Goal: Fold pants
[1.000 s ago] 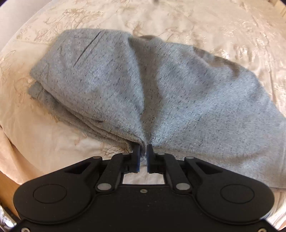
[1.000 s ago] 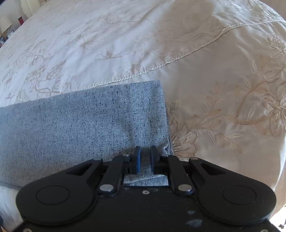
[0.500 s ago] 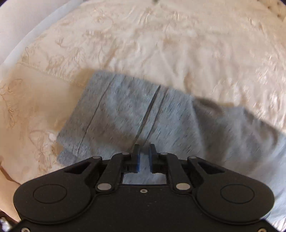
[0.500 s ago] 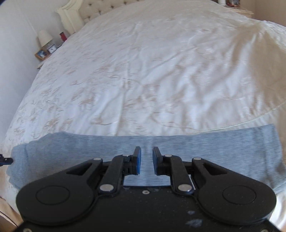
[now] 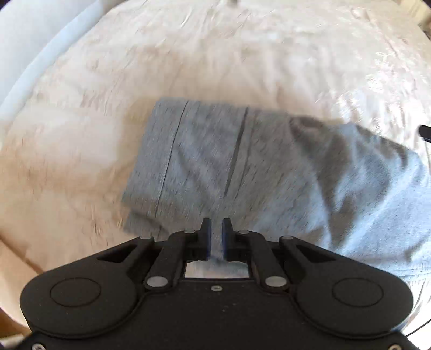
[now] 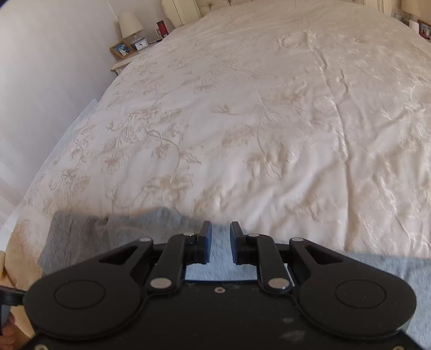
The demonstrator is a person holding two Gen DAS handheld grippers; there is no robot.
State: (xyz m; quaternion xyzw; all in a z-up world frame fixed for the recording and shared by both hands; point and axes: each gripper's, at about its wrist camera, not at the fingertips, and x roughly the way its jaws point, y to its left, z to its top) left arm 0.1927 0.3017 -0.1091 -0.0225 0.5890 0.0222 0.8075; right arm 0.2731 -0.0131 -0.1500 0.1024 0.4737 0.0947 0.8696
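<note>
The grey pants (image 5: 242, 167) lie folded on the cream bedspread (image 5: 215, 62); the left wrist view is blurred by motion. My left gripper (image 5: 216, 237) is above the near edge of the pants, jaws a narrow gap apart with grey cloth between them. In the right wrist view the pants (image 6: 107, 228) show as a grey strip under the gripper. My right gripper (image 6: 221, 242) is above them with jaws slightly apart, holding nothing that I can see.
The embroidered bedspread (image 6: 269, 121) stretches far ahead. A nightstand at the far left holds a lamp (image 6: 130, 25), a photo frame (image 6: 121, 49) and a clock. A white wall (image 6: 40, 67) runs along the bed's left side.
Both grippers rose and pulled back from the pants. The right gripper let go of the pant leg end and opened a little. The pants now lie folded over.
</note>
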